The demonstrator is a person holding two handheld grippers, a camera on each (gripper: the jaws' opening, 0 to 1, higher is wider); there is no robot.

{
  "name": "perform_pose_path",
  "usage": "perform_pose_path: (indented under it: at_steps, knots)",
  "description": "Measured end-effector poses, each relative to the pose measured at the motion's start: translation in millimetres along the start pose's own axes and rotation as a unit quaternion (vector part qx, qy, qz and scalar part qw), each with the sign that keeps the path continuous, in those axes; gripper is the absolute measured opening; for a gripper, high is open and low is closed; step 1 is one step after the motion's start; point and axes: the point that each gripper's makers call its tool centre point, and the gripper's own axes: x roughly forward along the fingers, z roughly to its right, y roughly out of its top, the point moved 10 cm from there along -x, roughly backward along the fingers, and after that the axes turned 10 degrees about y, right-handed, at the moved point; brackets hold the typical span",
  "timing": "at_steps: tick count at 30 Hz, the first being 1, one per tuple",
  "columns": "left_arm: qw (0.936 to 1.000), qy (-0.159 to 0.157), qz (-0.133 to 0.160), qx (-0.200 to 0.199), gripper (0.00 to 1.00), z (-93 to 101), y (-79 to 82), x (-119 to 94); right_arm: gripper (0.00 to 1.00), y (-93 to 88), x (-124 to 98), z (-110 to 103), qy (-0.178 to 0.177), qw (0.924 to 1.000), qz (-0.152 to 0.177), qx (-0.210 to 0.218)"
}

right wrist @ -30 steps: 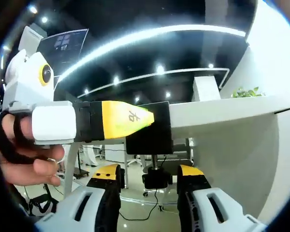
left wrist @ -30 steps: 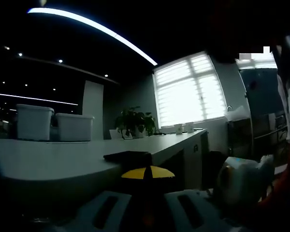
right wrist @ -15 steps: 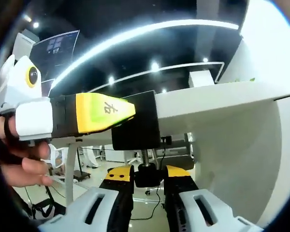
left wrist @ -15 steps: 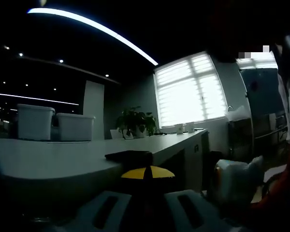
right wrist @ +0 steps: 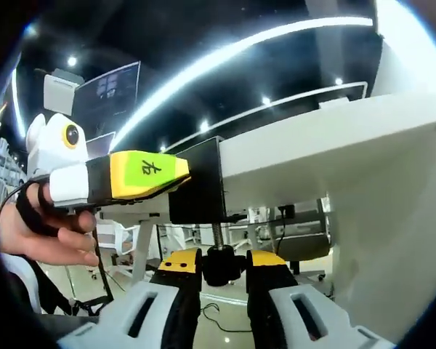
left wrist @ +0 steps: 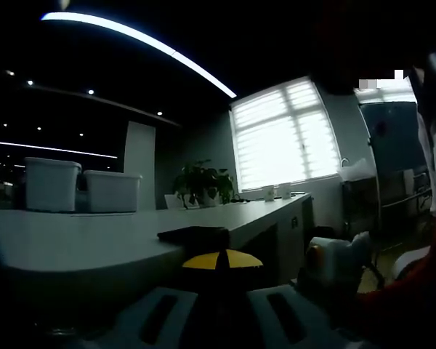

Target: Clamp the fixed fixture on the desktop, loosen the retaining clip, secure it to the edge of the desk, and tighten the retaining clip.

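Fixture (right wrist: 196, 182), a black clamp, sits on the edge of the white desk (right wrist: 334, 142) just above and ahead of my right gripper (right wrist: 216, 262). Its threaded screw hangs down under the desk edge and ends in a round black knob (right wrist: 219, 263), which lies between my right jaws. Their yellow-tipped pads press against the knob from either side, so that gripper is pinching it.

My left gripper (right wrist: 163, 171) comes in from the left of the right gripper view, its yellow tips closed on the fixture's upper part, level with the desktop. My hand (right wrist: 47, 233) wraps its white handle further left.

In the left gripper view, the dark top plate of the fixture (left wrist: 192, 234) lies flat on the desk (left wrist: 94, 240) straight ahead of my left gripper (left wrist: 222, 259), whose yellow tips meet with only a thin seam between them, just in front of the plate. Far beyond on the desk stand two white bins (left wrist: 80, 185) and a potted plant (left wrist: 201, 183). My right gripper (left wrist: 334, 263) shows low to the right, beside the desk's side.
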Motion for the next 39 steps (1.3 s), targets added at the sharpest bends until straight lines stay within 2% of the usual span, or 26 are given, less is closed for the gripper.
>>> perform_pose_path:
  at_steps: [5, 10, 11, 15, 17, 20, 21, 22, 24, 26, 30, 32, 36, 39]
  knots:
    - [1.0, 0.0, 0.0, 0.0, 0.01, 0.0, 0.0, 0, 0.23, -0.1, -1, 2, 0.013, 0.9999, 0.003, 0.008]
    - [1.0, 0.0, 0.001, -0.001, 0.01, 0.0, -0.1, 0, 0.24, -0.7, 1, -4, -0.009, 0.9999, 0.003, -0.012]
    - [1.0, 0.0, 0.001, -0.001, 0.01, 0.0, 0.0, 0, 0.26, -0.2, 1, -5, -0.021, 0.9994, -0.002, -0.026]
    - [1.0, -0.002, -0.001, 0.003, 0.01, 0.0, 0.4, 0, 0.42, -0.1, 2, -19, -0.033, 0.9977, -0.009, -0.058]
    - [1.0, -0.002, -0.002, 0.004, 0.01, 0.0, 0.5, 0, 0.44, -0.1, 1, -25, -0.046, 0.9966, -0.013, -0.068]
    - [1.0, -0.001, 0.001, 0.0, 0.01, 0.0, -0.1, 0, 0.44, -1.2, 1, -34, -0.094, 0.989, -0.03, -0.11]
    - [1.0, 0.0, 0.002, -0.002, 0.01, 0.1, -0.4, 0, 0.45, -3.8, 0, -34, -0.152, 0.9783, -0.057, -0.129]
    - [1.0, 0.001, 0.003, -0.003, 0.01, 0.3, -0.6, 0, 0.44, -4.9, 0, -34, -0.185, 0.9706, -0.065, -0.14]
    - [1.0, 0.002, 0.004, -0.005, 0.01, 0.3, -0.9, 0, 0.43, -6.7, 4, -37, -0.206, 0.968, -0.065, -0.128]
    - [1.0, 0.002, 0.003, -0.004, 0.01, 0.4, -0.6, 0, 0.43, -11.8, 19, -36, -0.203, 0.9691, -0.061, -0.126]
    - [1.0, 0.002, 0.002, 0.004, 0.01, 0.8, -0.2, 0, 0.42, -8.4, 29, -35, -0.208, 0.9699, -0.046, -0.117]
    - [1.0, 0.002, 0.003, 0.003, 0.01, 0.8, -0.4, 0, 0.41, -8.8, 32, -35, -0.209, 0.9701, -0.045, -0.114]
    - [1.0, 0.003, 0.004, 0.002, 0.01, 0.8, -0.8, 0, 0.28, -13.5, 28, -36, -0.212, 0.9698, -0.043, -0.114]
    - [1.0, 0.003, 0.005, 0.001, 0.01, 0.9, -0.9, 0, 0.26, -14.8, 26, -36, -0.207, 0.9717, -0.047, -0.104]
